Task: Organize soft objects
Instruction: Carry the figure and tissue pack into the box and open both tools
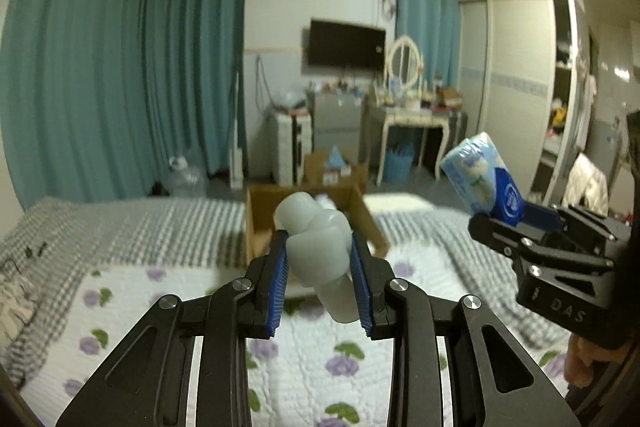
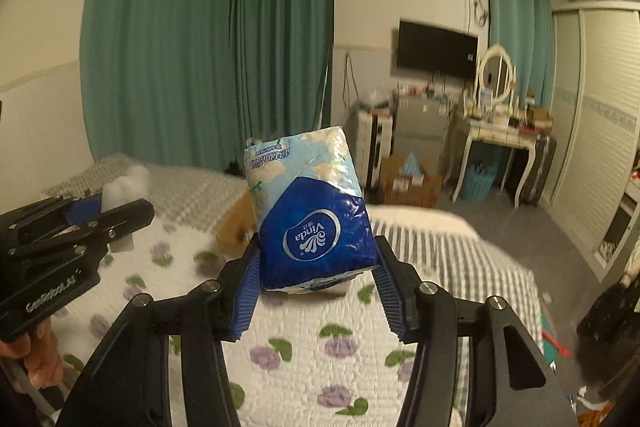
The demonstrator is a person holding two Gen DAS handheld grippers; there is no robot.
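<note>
My left gripper (image 1: 319,259) is shut on a pale white soft lumpy toy (image 1: 316,243) and holds it up above the bed. It also shows at the left of the right wrist view (image 2: 108,215), with the toy (image 2: 126,187) sticking out of it. My right gripper (image 2: 316,267) is shut on a blue and white Vinda tissue pack (image 2: 310,211), held upright above the bed. The pack also shows in the left wrist view (image 1: 482,177), in the right gripper (image 1: 516,223). An open cardboard box (image 1: 370,223) sits on the bed beyond the toy.
The bed has a flowered white quilt (image 1: 320,359) and a grey checked blanket (image 1: 132,223). Beyond the bed are a second cardboard box (image 1: 332,167) on the floor, a dressing table (image 1: 408,115), a wardrobe (image 1: 516,83) and teal curtains (image 1: 120,67).
</note>
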